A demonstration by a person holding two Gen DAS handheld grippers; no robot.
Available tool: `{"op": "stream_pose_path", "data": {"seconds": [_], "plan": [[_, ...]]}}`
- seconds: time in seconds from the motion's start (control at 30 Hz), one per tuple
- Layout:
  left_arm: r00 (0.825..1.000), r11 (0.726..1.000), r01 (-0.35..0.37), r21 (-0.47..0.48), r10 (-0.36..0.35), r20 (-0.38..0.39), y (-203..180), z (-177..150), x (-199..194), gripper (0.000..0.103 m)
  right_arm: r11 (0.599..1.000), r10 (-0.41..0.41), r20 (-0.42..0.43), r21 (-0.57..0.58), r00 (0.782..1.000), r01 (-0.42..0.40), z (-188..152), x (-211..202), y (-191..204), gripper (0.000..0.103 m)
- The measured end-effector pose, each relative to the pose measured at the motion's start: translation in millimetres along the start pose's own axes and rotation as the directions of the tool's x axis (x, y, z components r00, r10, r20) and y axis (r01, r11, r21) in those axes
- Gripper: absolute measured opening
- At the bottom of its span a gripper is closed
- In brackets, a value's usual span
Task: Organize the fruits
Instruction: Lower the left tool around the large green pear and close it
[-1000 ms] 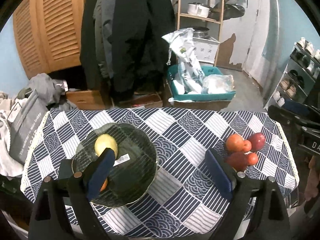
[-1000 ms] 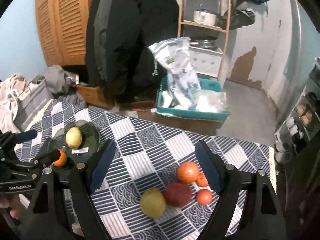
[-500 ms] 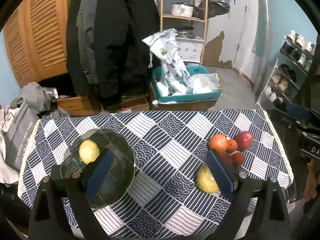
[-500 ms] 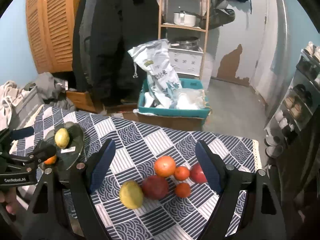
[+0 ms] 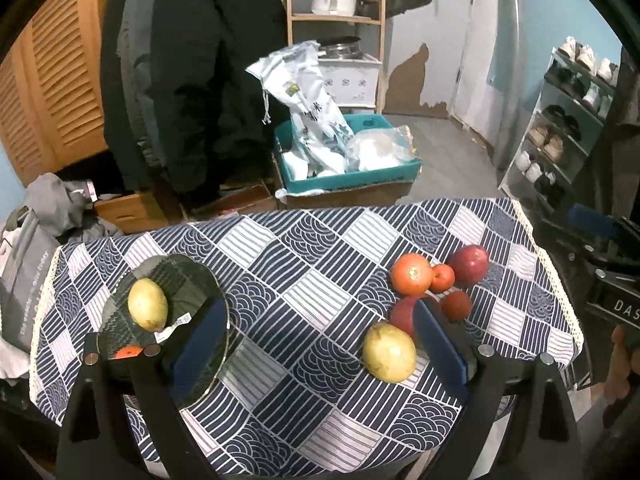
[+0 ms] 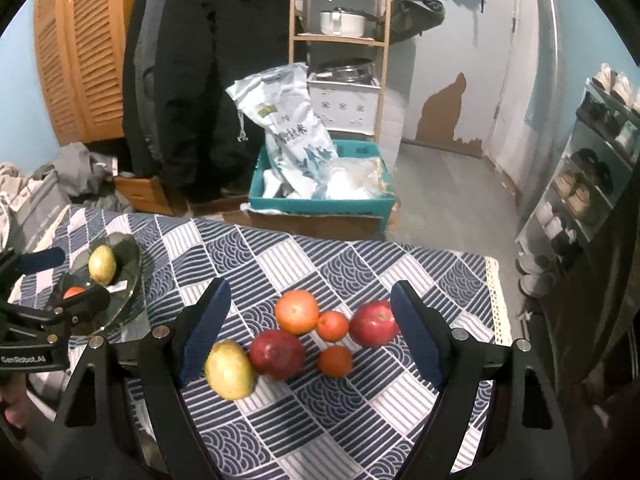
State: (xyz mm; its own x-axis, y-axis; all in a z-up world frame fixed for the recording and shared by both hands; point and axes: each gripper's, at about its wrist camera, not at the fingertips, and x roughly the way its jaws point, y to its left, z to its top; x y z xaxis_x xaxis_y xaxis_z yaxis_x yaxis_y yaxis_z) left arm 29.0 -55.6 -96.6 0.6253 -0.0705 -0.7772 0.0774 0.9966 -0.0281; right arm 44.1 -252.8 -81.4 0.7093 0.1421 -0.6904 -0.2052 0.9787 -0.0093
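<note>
A dark glass plate at the table's left holds a yellow fruit and a small orange fruit. On the right lie a big orange, a small orange, two red apples, another small orange and a yellow fruit. My left gripper is open and empty above the table's near middle. My right gripper is open and empty above the fruit pile. The plate also shows in the right wrist view.
The table wears a blue-and-white patterned cloth. Behind it stand a teal bin with bags, a cardboard box, hanging black coats and a wooden shelf. A shoe rack stands at the right.
Both grippers have risen and pulled back from the table, so more of it shows. The left gripper has shifted right, away from the plate. No fruit has moved.
</note>
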Motion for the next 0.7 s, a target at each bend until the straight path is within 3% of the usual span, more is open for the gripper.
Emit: {"op": "stream_pose_path", "data": {"seconds": [0.4,0.7], "plan": [[0.995,1.000,0.011,0.004,-0.010,-0.104,-25,-13,46,0.095,0.999,-0.032,-0.096,0.026,0.995,0.035,-25,31,-23,0.083],[0.979,0.999,0.031,-0.018,-0.034,-0.199,-41,-26,88,0.095,0.997,-0.049,-0.197,0.047,0.979,0.059,-52,62,-41,0.083]]}}
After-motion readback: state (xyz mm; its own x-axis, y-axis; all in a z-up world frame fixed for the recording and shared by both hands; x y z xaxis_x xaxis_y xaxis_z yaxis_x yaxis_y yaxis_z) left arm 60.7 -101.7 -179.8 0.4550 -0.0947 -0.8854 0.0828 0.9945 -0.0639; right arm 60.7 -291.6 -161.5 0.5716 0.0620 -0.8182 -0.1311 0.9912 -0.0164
